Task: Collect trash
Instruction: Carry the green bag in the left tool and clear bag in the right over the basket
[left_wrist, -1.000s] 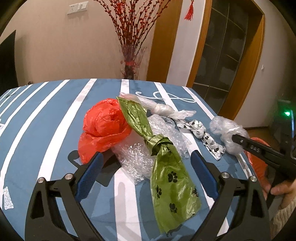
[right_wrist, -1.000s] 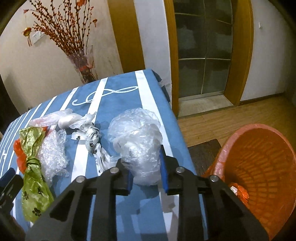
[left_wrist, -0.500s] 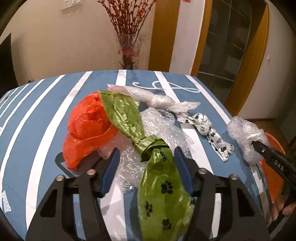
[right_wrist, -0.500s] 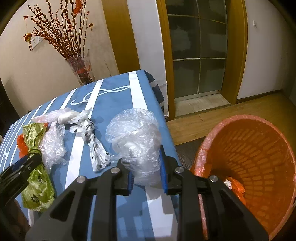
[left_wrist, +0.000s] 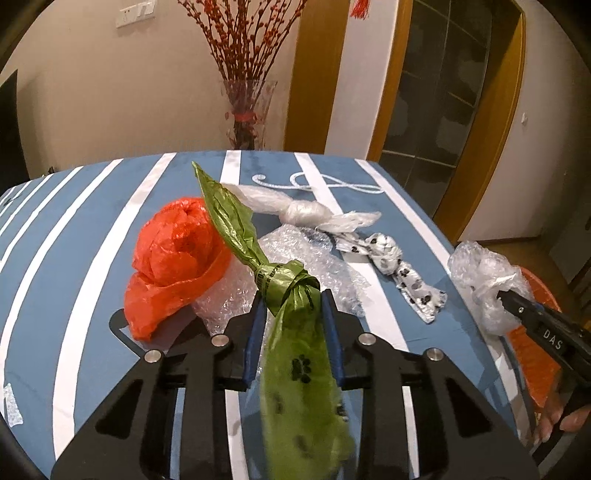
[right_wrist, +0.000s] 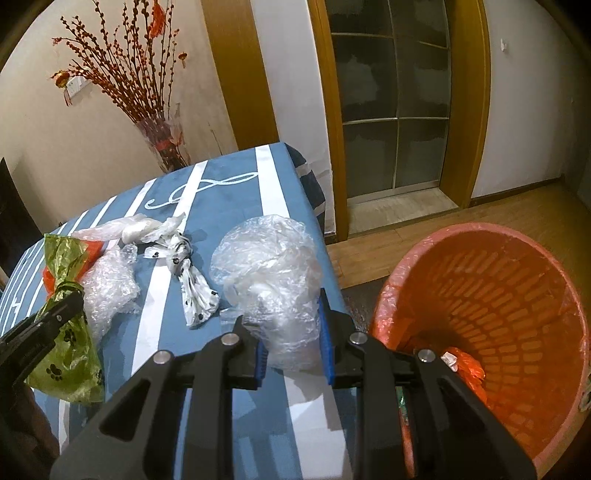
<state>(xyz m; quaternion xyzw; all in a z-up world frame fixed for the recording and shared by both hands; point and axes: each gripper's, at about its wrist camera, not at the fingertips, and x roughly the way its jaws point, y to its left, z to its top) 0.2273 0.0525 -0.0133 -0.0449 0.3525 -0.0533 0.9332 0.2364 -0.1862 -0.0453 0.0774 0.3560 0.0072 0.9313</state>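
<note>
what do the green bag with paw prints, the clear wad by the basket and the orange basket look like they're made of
Green knotted bag with black paw prints: thin matte plastic film, judging by its fine wrinkles and tight knot.
Clear crumpled wad: glossy transparent plastic wrap; it crinkles and glints.
Orange lattice basket: likely rigid moulded plastic, given its regular slots, seemingly with a thin film liner over the rim.

Glass vase of red-berried branches stands behind the striped table.
</note>
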